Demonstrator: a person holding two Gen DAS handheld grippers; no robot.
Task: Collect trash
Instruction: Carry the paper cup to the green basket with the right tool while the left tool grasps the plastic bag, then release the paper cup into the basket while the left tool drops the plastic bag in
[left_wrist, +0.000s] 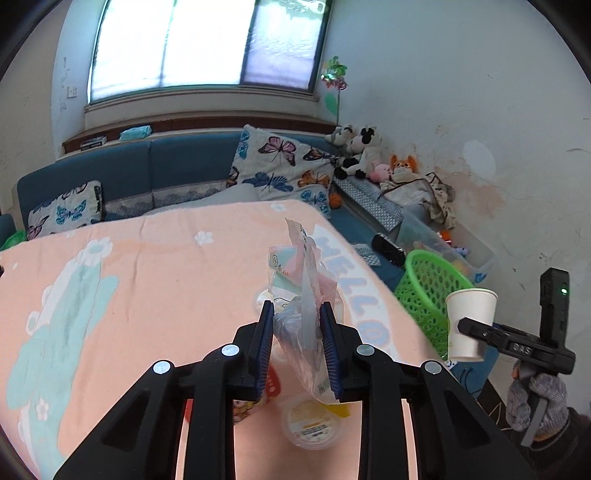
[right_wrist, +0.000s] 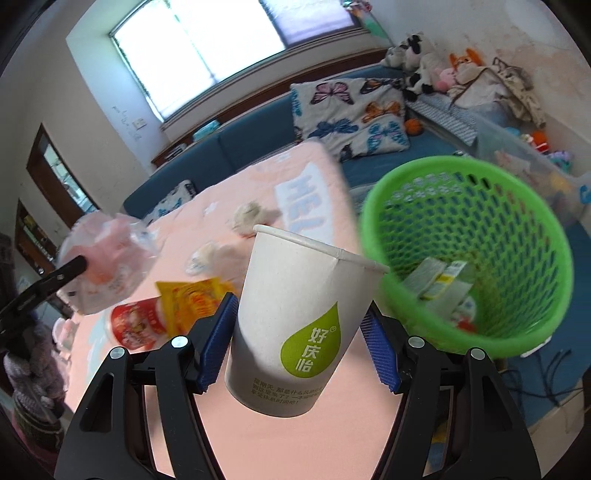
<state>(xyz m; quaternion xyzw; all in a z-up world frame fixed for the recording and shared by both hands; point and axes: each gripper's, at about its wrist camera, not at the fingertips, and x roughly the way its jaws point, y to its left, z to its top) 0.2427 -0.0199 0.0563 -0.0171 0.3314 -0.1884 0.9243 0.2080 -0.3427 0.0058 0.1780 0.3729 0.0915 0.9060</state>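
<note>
Now both of my hands carry trash toward the green basket (right_wrist: 469, 254): my right gripper (right_wrist: 299, 347) clamps an upright paper cup (right_wrist: 295, 325) just beside its rim (the nearer hand), while my left gripper (left_wrist: 297, 332) pinches a crumpled plastic wrapper (left_wrist: 303, 291), farther off over the table (left_wrist: 147, 266).

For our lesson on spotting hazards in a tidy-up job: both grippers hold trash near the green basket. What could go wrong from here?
1. The left gripper pinches only the lower part of a floppy plastic wrapper; it might slip out before reaching the green basket.
2. The right gripper holds the paper cup tilted beside the basket rim; it may knock the rim and tip the light basket.
</note>
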